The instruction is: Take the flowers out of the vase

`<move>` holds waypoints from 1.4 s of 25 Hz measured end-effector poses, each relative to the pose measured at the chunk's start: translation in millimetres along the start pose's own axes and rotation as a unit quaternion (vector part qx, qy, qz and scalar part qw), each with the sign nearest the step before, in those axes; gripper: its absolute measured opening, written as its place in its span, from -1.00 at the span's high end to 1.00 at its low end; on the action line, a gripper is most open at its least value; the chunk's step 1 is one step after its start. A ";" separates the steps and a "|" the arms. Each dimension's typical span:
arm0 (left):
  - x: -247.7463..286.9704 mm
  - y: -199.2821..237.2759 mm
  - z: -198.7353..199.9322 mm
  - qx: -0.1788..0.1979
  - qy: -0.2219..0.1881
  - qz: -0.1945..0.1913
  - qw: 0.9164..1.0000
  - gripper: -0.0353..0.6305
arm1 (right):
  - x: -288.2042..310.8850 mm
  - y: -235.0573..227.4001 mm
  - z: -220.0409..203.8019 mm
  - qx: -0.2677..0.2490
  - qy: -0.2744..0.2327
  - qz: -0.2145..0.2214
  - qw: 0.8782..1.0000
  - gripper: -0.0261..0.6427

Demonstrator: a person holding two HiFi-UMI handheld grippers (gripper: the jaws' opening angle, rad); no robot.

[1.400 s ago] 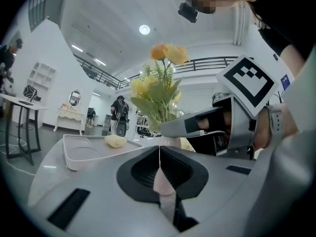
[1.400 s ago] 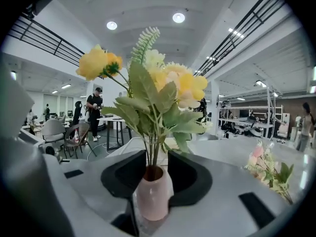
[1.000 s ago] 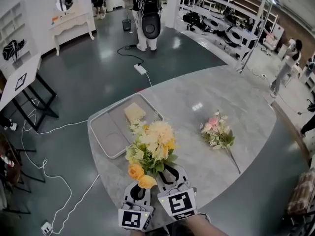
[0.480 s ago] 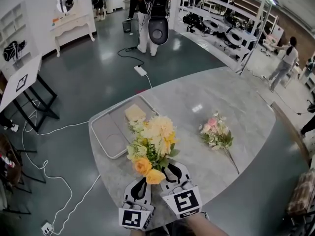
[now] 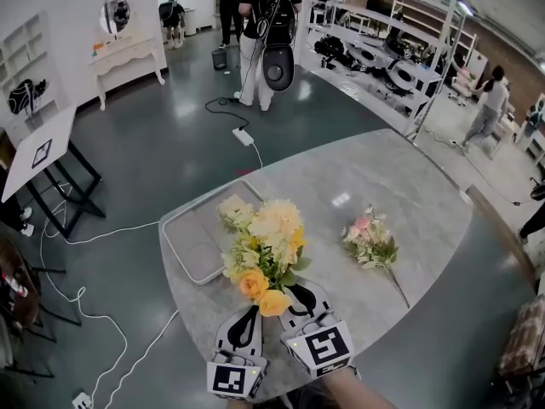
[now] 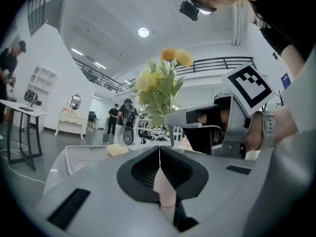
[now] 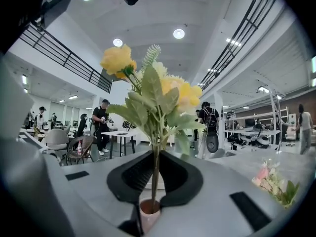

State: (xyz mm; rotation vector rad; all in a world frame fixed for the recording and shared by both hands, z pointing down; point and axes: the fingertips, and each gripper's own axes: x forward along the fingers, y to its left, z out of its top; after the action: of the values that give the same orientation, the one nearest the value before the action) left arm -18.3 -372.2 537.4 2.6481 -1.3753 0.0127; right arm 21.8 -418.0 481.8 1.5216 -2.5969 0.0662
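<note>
The yellow flowers [image 5: 266,244] stand upright just above and ahead of both sets of fingers. Their green stem [image 7: 155,174] runs straight down between the dark pads [image 7: 129,174] of the right gripper [image 7: 157,157]. The pads are clamped on the stem low down, under the leaves, probably because that bare, firm length can take a pull without crushing the blooms. Directly beneath those pads sits the mouth of the small pink vase [image 7: 147,210]. The stem's foot appears to reach into it, so the flowers do not look free yet. The pull this calls for is, I judge, straight up along the stem, so that it does not drag on the narrow neck. The left gripper [image 6: 159,154] lies level beside the right one, a little nearer the person. Its jaws are drawn together on a pink piece wedged low between them, which I take for the vase's body. That grip seems meant to anchor the vase so that it does not rise with the stem. Well apart to the right of the right fingers, a pink bouquet [image 5: 369,244] lies flat on the grey table [image 5: 417,186], plausibly a bunch already removed. Beyond the left fingers, past the blooms, a shallow tray [image 5: 192,245] rests near the table's edge.
</note>
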 end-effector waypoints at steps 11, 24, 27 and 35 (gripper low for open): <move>3.9 0.2 7.0 -0.006 0.011 -0.001 1.000 0.85 | -5.8 -4.1 18.4 0.011 -0.004 0.003 1.000 0.78; -2.8 -8.4 27.7 -0.007 0.016 -0.008 1.000 0.85 | -13.6 -1.3 40.6 0.024 -0.010 0.011 1.000 0.78; -5.2 -12.1 33.9 -0.006 0.013 -0.010 1.000 0.85 | -15.9 -2.0 47.2 0.023 -0.015 0.011 1.000 0.78; -10.4 -17.4 46.3 -0.005 0.004 -0.013 1.000 0.85 | -20.0 -2.3 61.0 0.022 -0.026 0.009 0.999 0.78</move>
State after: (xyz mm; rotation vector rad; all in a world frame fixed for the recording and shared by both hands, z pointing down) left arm -13.2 -360.5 488.6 2.6544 -1.3344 0.0113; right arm 27.9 -408.1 418.6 1.5359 -2.6667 0.0859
